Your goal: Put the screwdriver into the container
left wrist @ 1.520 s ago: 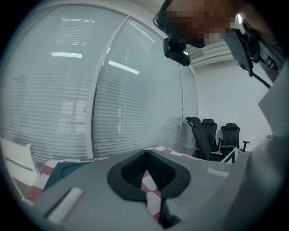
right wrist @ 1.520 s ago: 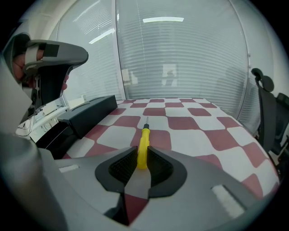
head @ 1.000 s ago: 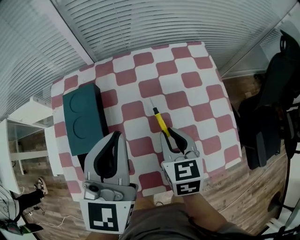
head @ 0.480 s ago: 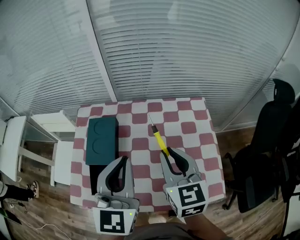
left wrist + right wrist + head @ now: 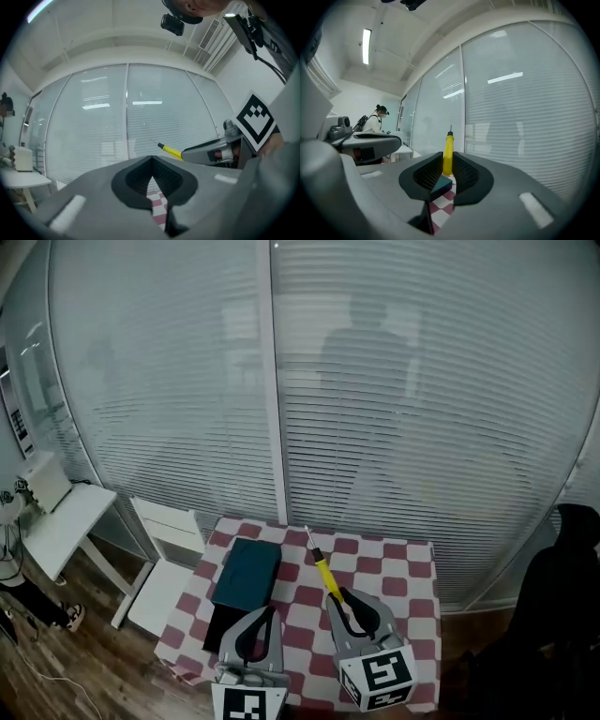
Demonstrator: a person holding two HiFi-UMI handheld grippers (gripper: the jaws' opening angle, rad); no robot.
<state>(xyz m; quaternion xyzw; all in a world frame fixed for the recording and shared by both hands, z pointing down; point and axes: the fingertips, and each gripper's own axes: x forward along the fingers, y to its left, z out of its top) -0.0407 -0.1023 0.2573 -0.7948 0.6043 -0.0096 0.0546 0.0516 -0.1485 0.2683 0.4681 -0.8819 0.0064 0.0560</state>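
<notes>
**Item 1. Slim yellow-handled screwdriver (image 5: 323, 575), black collar, thin steel shaft.** We log it pinched by the handle in the right claw (image 5: 342, 601). The shaft projects past the fingertips toward the far edge of the surface. The right gripper view confirms the handle (image 5: 448, 157) squeezed between both pads. A second ago it lay flat near the middle of the red-and-white chequered surface (image 5: 394, 568), with that claw closing round its handle end. Now it is raised clear and touches nothing but the claw.

**Item 2. Left claw (image 5: 264, 613).** Tips pressed together, nothing between them. It hangs over the near-left part of the surface, just on the near side of the container. Its own view shows the screwdriver (image 5: 171, 151) off to its right.

**Item 3. Dark teal rectangular container (image 5: 246, 574).** It sits along the left edge, toward the far-left corner, in the same place on the surface as before. We cannot tell from here whether its top is open.

**Assessment.** We judge the pick-up complete and the carry outstanding. The screwdriver sits to the right of the container and apart from it, so the next move calls for a leftward transfer. An opening must also be found or made, possibly by the idle left claw.
</notes>
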